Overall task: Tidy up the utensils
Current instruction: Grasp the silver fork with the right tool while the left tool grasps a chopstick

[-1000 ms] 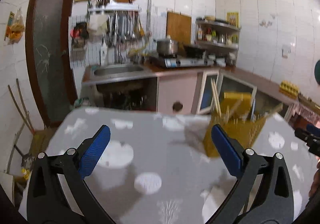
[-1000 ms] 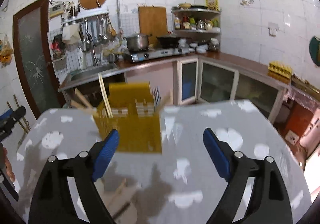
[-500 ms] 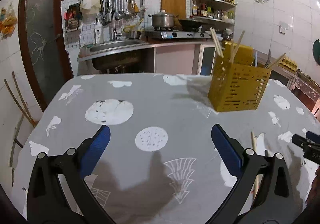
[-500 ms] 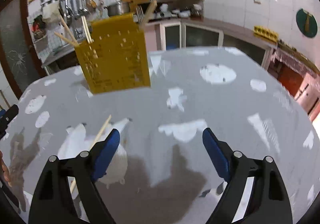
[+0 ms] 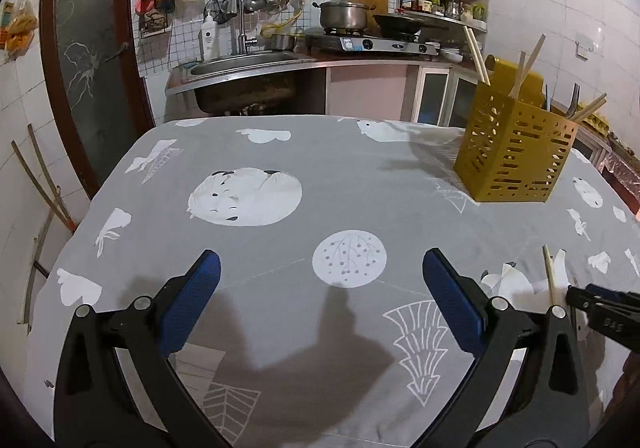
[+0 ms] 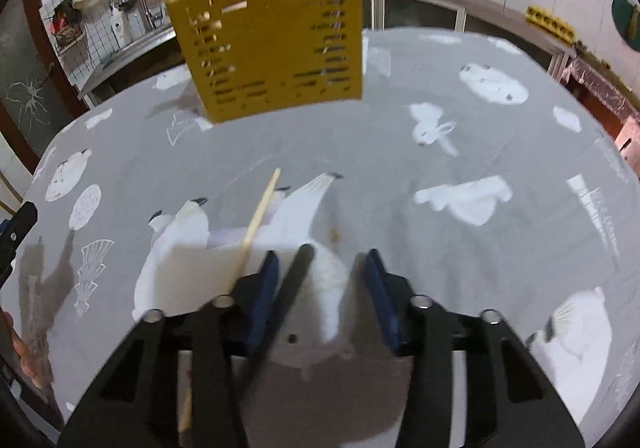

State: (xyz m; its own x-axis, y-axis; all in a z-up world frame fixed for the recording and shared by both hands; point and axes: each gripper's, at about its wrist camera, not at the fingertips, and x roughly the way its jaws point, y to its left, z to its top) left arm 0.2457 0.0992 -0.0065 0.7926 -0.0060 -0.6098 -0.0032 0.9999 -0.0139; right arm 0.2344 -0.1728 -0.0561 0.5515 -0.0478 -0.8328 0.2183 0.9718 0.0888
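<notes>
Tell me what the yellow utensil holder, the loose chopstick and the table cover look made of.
Yellow utensil holder: most likely moulded plastic, matte, with thin, evenly coloured walls and neat rows of punched slots.
Loose chopstick: pale, dull and slender, so probably bamboo or wood.
Table cover: woven cloth, grey with a white print; creases and soft folds show.

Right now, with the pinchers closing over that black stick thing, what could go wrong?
1. The right gripper is closing around a dark handle that sits nearer one pad, not centred, so it might slip or twist.
2. A wooden chopstick lies just beside that pad; it could get nudged or pinched too.
3. The yellow holder already has chopsticks leaning outward, so dropping another utensil in could knock them.
</notes>
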